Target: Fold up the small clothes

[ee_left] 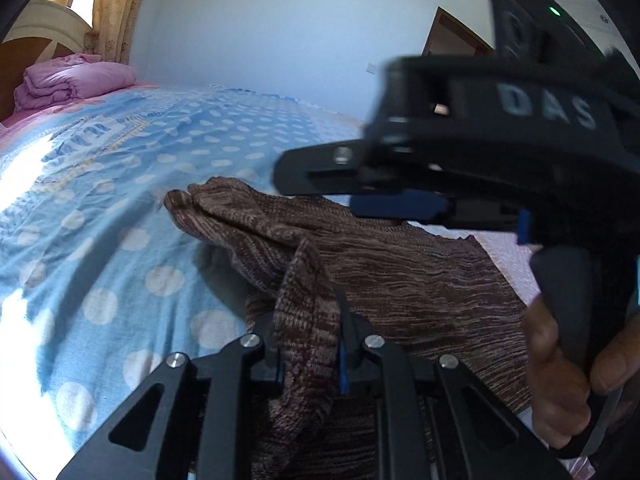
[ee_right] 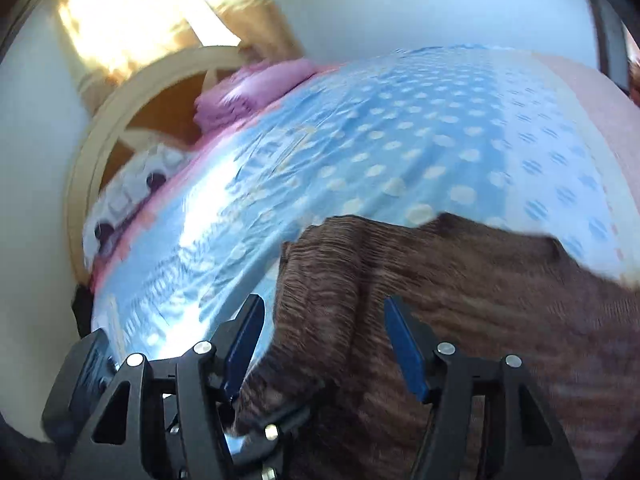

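Left wrist view: left gripper (ee_left: 308,360) clenched on a bunched strip of the brown knit garment (ee_left: 400,280), prob. a sleeve or edge, pulled up off the bed. Rest of garment lies spread on the blue dotted bedsheet (ee_left: 120,240), one limp end trailing toward the far side.

Right wrist view: right gripper (ee_right: 324,344) released, jaws wide, hovering just over a ridge of the same knit (ee_right: 460,280); cloth sits between the blue pads (ee_right: 404,344) but nothing pinched yet. Frame blurred, so contact w/ fabric can't be told. From the left view the right tool (ee_left: 460,152) crosses above the garment, person's hand (ee_left: 560,380) on its grip.

Step in hand, by judgement: set up a fold, left holds one edge, right needs a matching grab.
- Do well: right closes on a single layer at the edge, not the thick ridge; both lift level, keep cloth taut betw. them, lay over flat.
- Knit looks stretchy and floppy; a loose grab likely drags or sags.

Around: pink folded blanket (ee_left: 72,80) by the headboard (ee_left: 36,36), well apart. Curtain (ee_left: 112,12) w/ strong sun glare on sheet. Door (ee_left: 452,40) at far wall.

In the way: right tool body hangs over the fold path; sheet wrinkles may snag.
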